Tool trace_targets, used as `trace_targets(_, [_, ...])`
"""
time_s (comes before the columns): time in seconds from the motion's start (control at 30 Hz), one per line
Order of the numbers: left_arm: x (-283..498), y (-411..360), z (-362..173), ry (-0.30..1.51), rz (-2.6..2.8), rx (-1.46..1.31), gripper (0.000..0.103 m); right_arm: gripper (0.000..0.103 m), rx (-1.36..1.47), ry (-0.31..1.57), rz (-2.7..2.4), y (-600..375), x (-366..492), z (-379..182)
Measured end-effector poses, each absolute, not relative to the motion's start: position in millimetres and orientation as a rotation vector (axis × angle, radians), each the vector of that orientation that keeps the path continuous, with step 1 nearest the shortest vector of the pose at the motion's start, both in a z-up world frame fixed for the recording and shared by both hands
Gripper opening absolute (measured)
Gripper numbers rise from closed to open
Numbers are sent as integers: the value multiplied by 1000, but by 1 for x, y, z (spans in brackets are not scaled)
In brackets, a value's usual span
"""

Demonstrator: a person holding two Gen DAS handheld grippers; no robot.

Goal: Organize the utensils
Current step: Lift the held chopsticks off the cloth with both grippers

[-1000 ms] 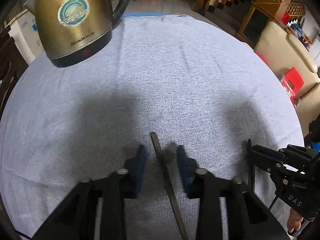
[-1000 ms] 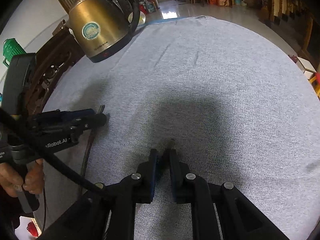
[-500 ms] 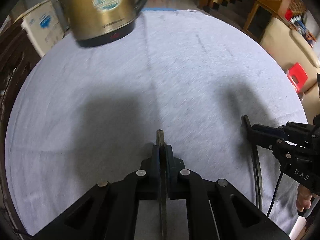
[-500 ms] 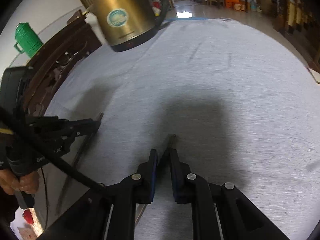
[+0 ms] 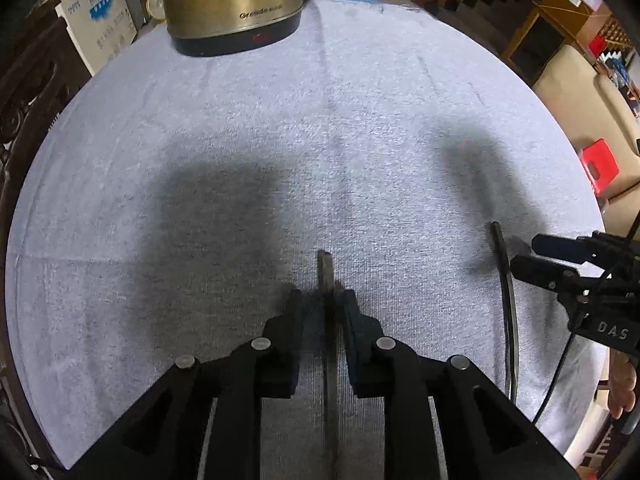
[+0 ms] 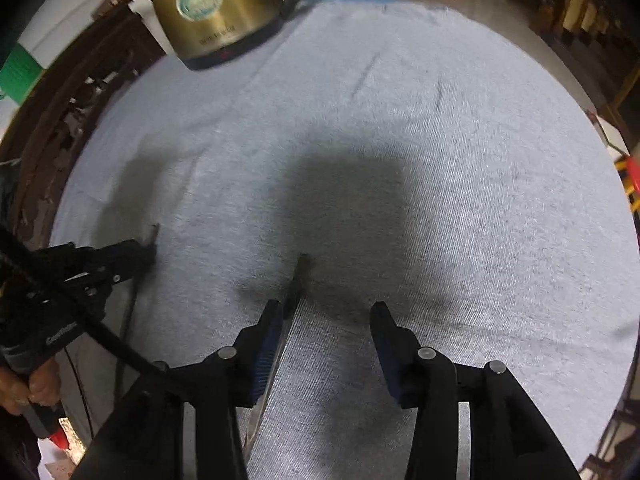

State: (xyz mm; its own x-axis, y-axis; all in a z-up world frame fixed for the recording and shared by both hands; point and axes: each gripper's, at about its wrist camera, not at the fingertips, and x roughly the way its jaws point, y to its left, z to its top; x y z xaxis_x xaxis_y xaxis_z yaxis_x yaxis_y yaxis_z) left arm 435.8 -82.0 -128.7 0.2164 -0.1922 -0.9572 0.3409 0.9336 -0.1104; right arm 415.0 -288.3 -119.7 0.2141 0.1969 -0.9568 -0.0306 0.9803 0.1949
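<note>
Grey towelling cloth is spread over a round table, and a brass kettle is seen standing at its far edge. Dark carved wooden furniture is glimpsed at the left of both views, with wooden shelving and a red stool beyond the table on the right.

Two thin dark utensils are laid flat on the cloth, well apart and roughly parallel, their tips pointed towards the kettle. What kind of utensil each is cannot be told from the narrow handles shown.

The left gripper is pointed steeply down over the first utensil. Its jaws have just been opening and are now spread narrowly, with the utensil lying between the fingers; a small gap is seen on each side of it, so it is not pinched. The same gripper is seen from the side in the right wrist view, with its end over that utensil.

The right gripper is likewise pointed down. Its jaws have just been opening and are spread wide. The second utensil is seen lying against the inner face of the left finger, well clear of the other finger. In the left wrist view this gripper is seen just beside that utensil.

A hand is seen wrapped round the left gripper's handle.
</note>
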Motion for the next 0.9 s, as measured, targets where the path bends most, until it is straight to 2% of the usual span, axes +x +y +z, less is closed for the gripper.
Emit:
trace_targets(0.17, [439, -83, -128, 1334, -348, 154, 22, 45, 59, 1394, 107, -269, 427, -123])
trace_targets(0.27, [442, -86, -129, 1342, -343, 167, 22, 36, -21, 1377, 80, -254, 427, -123])
trace_targets(0.37, [444, -92, -131, 1334, -354, 195, 20, 21, -53, 1366, 96, -246, 424, -121])
trace_targets(0.4, [444, -94, -131, 1327, -354, 207, 16, 14, -56, 1363, 102, -243, 423, -121])
trace_targets(0.43, [444, -96, -132, 1322, -356, 213, 10, 12, -67, 1356, 112, -240, 423, -120])
trace_targets(0.53, [446, -97, -133, 1309, -370, 219, 6, 12, -91, 1331, 117, -236, 419, -120])
trace_targets(0.7, [437, -82, -126, 1264, -346, 190, 5, 12, 44, 1279, 177, -258, 406, -114])
trace_targets(0.9, [416, -49, -93, 1144, -304, 106, 5, 11, 150, 1135, 169, -296, 379, -91])
